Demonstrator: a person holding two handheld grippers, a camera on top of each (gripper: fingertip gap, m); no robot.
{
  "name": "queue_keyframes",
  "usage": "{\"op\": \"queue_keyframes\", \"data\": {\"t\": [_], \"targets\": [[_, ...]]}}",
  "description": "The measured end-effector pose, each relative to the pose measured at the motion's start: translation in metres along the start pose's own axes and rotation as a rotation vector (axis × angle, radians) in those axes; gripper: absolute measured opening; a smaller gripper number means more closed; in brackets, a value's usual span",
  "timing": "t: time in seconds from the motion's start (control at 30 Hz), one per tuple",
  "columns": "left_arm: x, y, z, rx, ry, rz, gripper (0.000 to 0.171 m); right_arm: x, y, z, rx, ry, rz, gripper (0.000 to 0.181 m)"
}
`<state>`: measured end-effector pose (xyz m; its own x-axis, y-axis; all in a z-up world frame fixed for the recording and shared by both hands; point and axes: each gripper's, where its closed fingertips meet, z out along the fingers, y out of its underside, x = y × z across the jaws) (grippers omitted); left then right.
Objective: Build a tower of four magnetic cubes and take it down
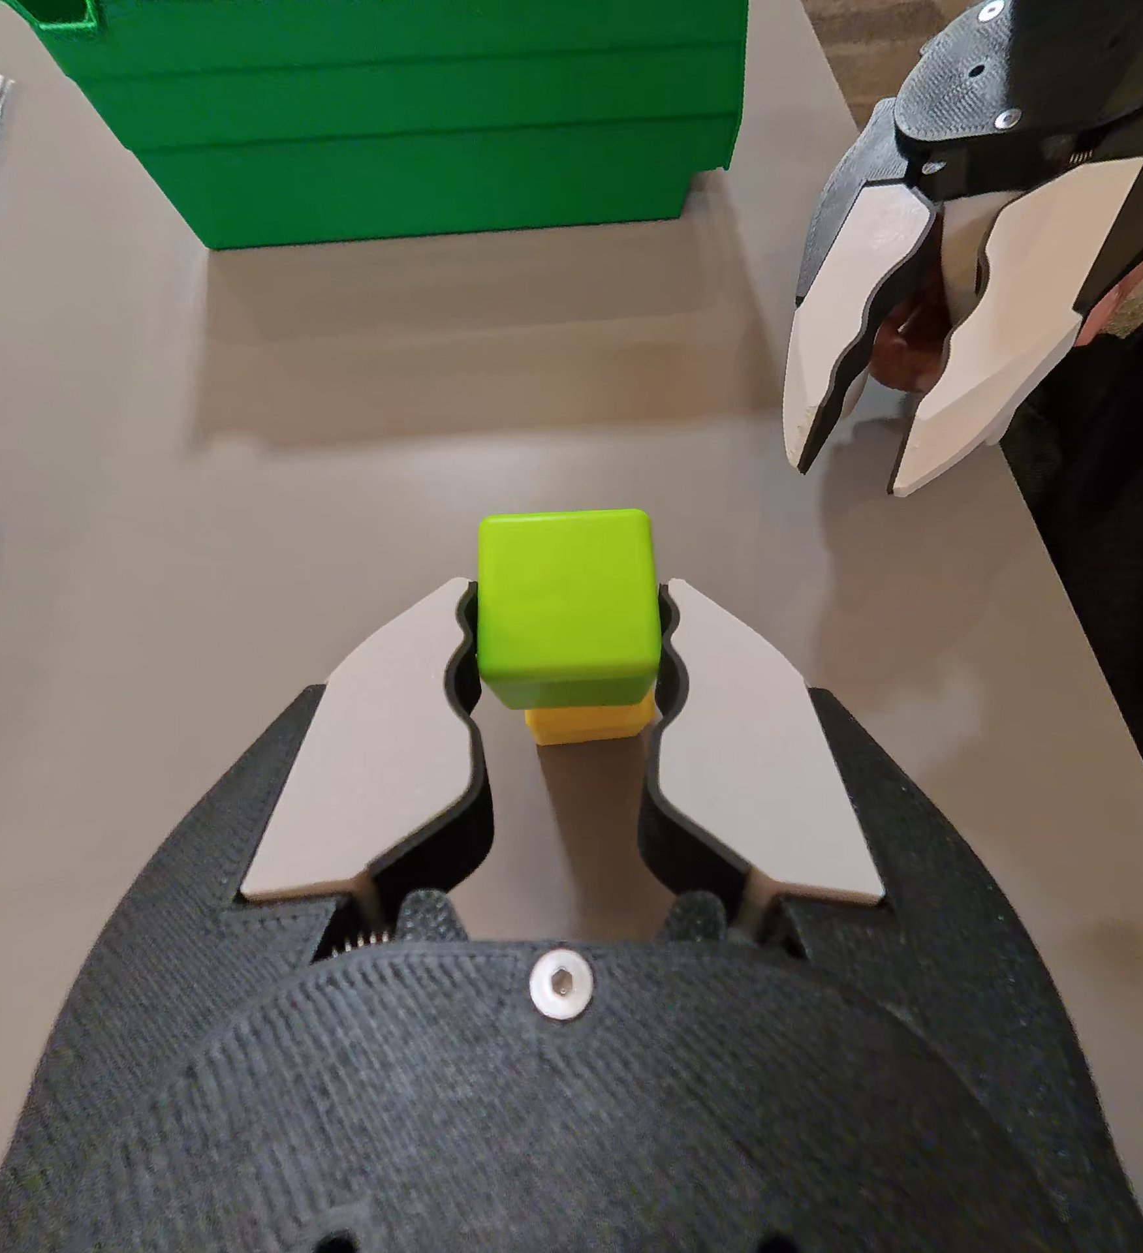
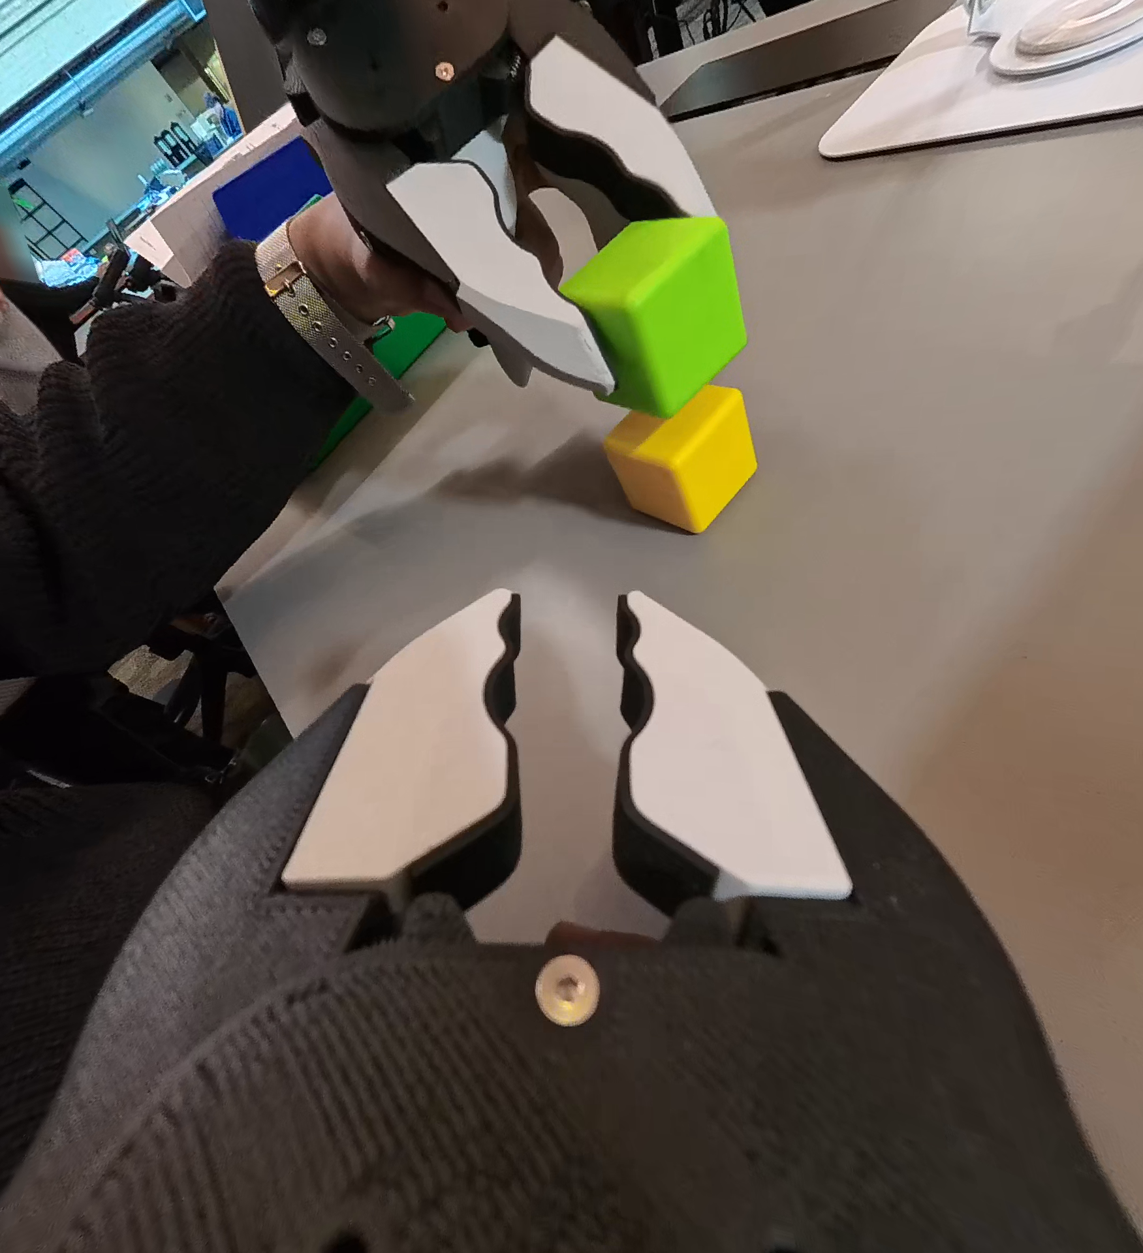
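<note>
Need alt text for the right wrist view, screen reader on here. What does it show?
The left tongs grip a green cube just above a yellow cube on a grey table; whether the cubes touch is unclear. The right tongs hang open and empty in the foreground, short of both cubes. A white mat lies at the far right.

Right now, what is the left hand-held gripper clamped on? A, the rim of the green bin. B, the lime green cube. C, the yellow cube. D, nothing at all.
B: the left hand-held gripper has its fingers pressed on both sides of the lime green cube, which sits above the yellow cube on the table.
</note>
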<state>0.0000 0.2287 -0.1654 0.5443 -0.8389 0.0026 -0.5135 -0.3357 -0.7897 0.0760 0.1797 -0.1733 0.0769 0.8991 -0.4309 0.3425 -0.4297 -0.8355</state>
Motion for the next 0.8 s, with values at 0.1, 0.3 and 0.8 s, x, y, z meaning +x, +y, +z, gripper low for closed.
{"op": "queue_keyframes", "data": {"t": [0.1, 0.3, 0.8], "targets": [[0.001, 0.0009, 0.0006, -0.005, 0.007, -0.005, 0.05, -0.0001, -0.0001, 0.0, 0.001, -0.003, 0.006, 0.027], [0.0015, 0.0025, 0.0014, -0.016, 0.007, -0.005, 0.05, -0.0005, -0.0001, 0.0002, 0.001, -0.005, 0.007, 0.027], [0.0018, 0.0103, 0.0076, -0.041, 0.007, -0.008, 0.05, -0.001, -0.0004, 0.0, 0.004, -0.011, 0.015, 0.027]]}}
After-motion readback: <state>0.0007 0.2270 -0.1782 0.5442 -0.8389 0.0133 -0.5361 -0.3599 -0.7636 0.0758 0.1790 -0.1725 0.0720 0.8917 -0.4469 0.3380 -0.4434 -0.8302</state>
